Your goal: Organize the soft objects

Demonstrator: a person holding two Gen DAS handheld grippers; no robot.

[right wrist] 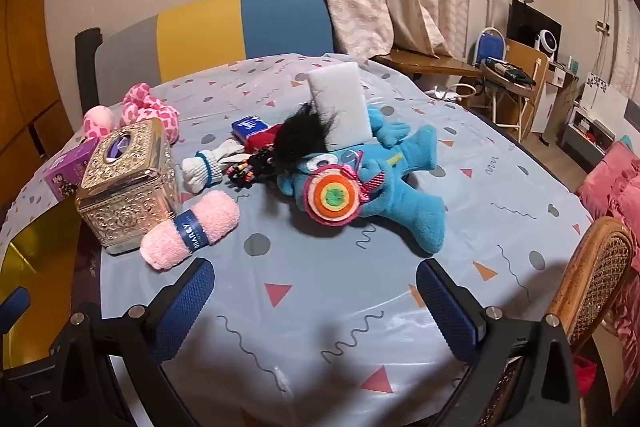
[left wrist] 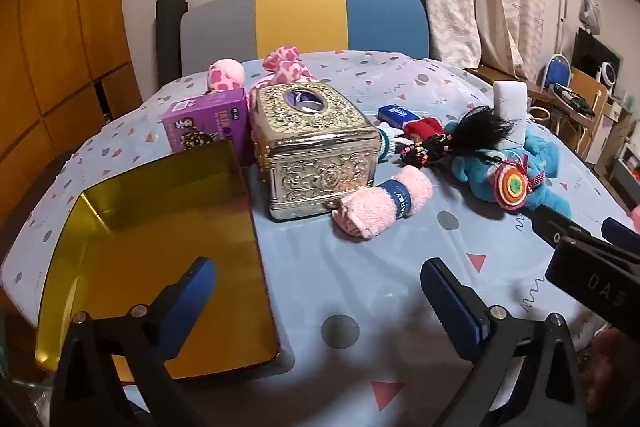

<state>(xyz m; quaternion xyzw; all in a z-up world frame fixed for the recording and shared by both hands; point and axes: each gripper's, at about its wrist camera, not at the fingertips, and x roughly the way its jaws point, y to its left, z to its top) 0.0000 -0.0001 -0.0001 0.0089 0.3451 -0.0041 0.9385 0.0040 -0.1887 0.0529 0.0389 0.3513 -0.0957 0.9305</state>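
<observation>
Both grippers hang over the near edge of the table with nothing between their blue pads: the left gripper (left wrist: 318,303) stands spread wide above the yellow tray (left wrist: 100,203), and the right gripper (right wrist: 314,307) is just as wide over bare tablecloth (right wrist: 500,187), short of the blue plush toy (right wrist: 404,187). Neither touches anything.

Judging by how things lie, the sorting has not begun. The tray, which looks like the likely place for the soft things, is empty. Every soft object is scattered across the middle of the table: the rolled pink towel (left wrist: 384,205) with its dark band rests against the front corner of the gold tissue box (left wrist: 316,143); the blue plush lies on its back with a white sponge block (right wrist: 340,107) propped on it and a tuft of black hair (right wrist: 304,131) beside its head; a white sock (right wrist: 208,165), something red and a beaded hair tie sit between plush and box; a pink spotted plush (left wrist: 280,65) lies behind the box, near the purple carton (left wrist: 208,119).

All of it is left to do. The towel is the nearest piece to the tray and looks like an easy first pick for the left gripper
</observation>
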